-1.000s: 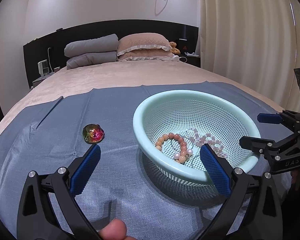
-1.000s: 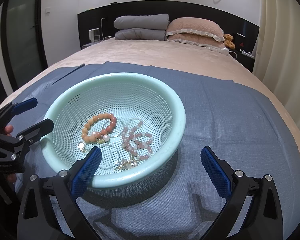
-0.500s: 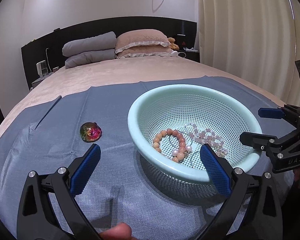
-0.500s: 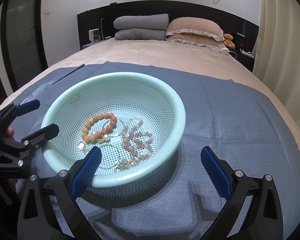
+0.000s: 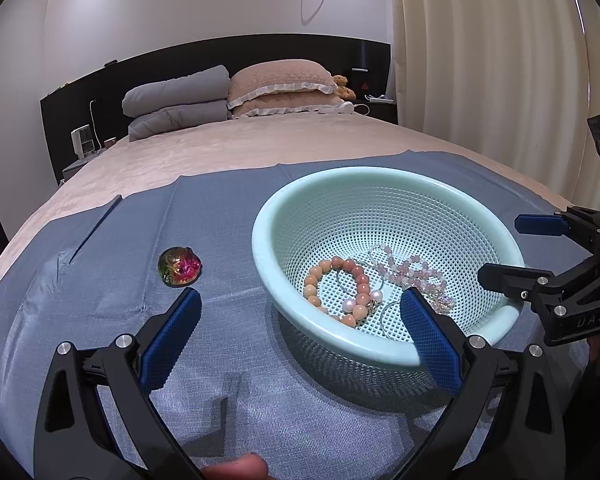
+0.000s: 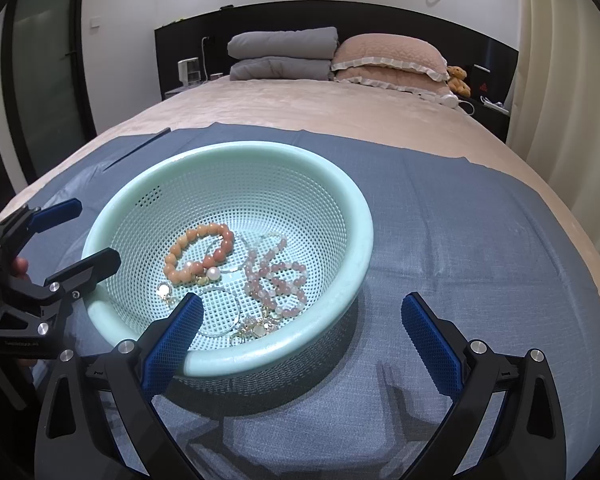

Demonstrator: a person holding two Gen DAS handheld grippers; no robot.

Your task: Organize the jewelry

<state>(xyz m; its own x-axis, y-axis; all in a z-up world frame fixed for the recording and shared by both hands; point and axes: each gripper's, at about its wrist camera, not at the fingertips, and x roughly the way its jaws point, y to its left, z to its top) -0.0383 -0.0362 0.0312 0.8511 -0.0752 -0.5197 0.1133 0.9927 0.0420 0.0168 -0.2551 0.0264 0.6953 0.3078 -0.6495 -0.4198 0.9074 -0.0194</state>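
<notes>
Left to right: iridescent stone (image 5: 179, 266) loose on the blue cloth (image 5: 112, 280), now nearer the left gripper (image 5: 300, 320), which has eased forward, wide open and empty, likely to collect it; basket (image 5: 380, 350) holding bead bracelets (image 5: 342, 292); right gripper (image 6: 300, 322) unmoved, agape, empty, level

Both wrist views look low along the bed (image 5: 260, 152) toward the far headboard (image 6: 380, 16); the left sits near-left of the basket (image 5: 380, 184), the right near-right; both share the basket.
</notes>
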